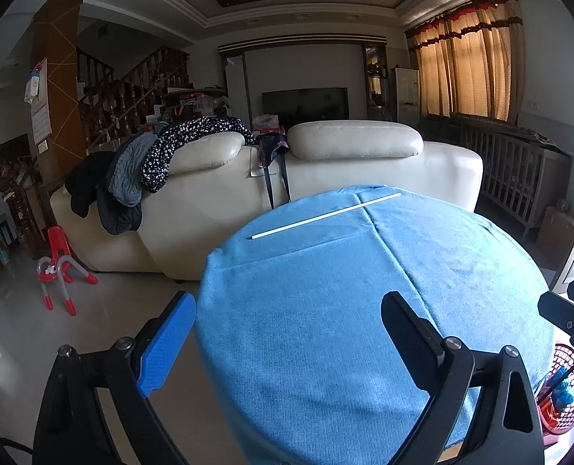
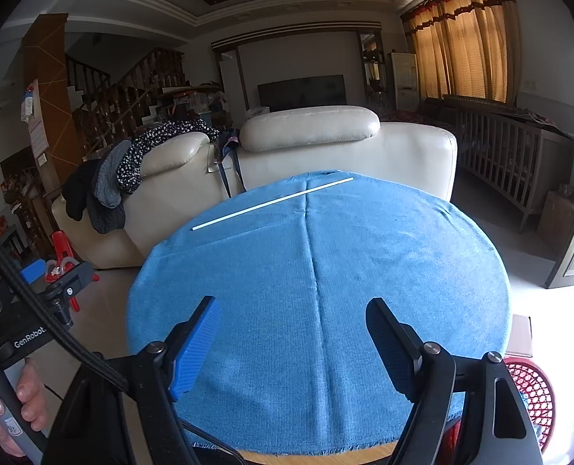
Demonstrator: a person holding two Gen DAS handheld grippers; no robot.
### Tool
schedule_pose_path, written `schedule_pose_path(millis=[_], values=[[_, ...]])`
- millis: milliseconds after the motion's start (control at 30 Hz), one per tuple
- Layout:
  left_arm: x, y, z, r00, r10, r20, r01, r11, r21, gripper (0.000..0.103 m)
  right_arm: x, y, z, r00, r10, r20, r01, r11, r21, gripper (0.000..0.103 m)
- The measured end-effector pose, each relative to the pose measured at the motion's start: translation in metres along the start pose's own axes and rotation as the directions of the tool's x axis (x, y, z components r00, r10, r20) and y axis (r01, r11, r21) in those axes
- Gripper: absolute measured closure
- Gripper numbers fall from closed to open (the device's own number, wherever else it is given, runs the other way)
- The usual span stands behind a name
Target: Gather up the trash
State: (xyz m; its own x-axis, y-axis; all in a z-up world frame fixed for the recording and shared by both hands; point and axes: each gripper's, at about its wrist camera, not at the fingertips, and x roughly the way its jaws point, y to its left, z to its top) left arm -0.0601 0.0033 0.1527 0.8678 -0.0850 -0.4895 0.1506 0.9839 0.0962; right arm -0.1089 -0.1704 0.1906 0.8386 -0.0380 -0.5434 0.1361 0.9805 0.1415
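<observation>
A round table under a blue cloth [image 1: 325,310] [image 2: 325,271] fills both views. Near its far edge lies a long thin white stick [image 1: 325,215] [image 2: 271,203], slanting up to the right. A red mesh basket [image 1: 566,391] [image 2: 531,391] with some scraps inside stands on the floor at the table's right. My left gripper [image 1: 291,316] hangs open over the near left edge of the cloth, nothing between its fingers. My right gripper [image 2: 293,316] stands open above the near part of the cloth, also holding nothing. The stick is well beyond both.
A cream leather sofa [image 1: 364,162] draped with clothes [image 1: 140,170] backs onto the table's far side. A red child's chair and toy [image 1: 60,267] stand on the tiled floor at left. A wooden crib [image 1: 519,178] is at right. A hand [image 2: 12,407] grips the left tool's handle.
</observation>
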Motion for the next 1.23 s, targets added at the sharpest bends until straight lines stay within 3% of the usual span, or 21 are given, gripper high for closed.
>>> schedule_pose_path(millis=[1233], values=[[0.045,-0.033,0.001,0.998,-0.002,-0.063,0.006,0.998,0.055,0.006,0.043,-0.032,0.001,0.997,-0.013,-0.079,0.017,0.998,0.061,0.023]])
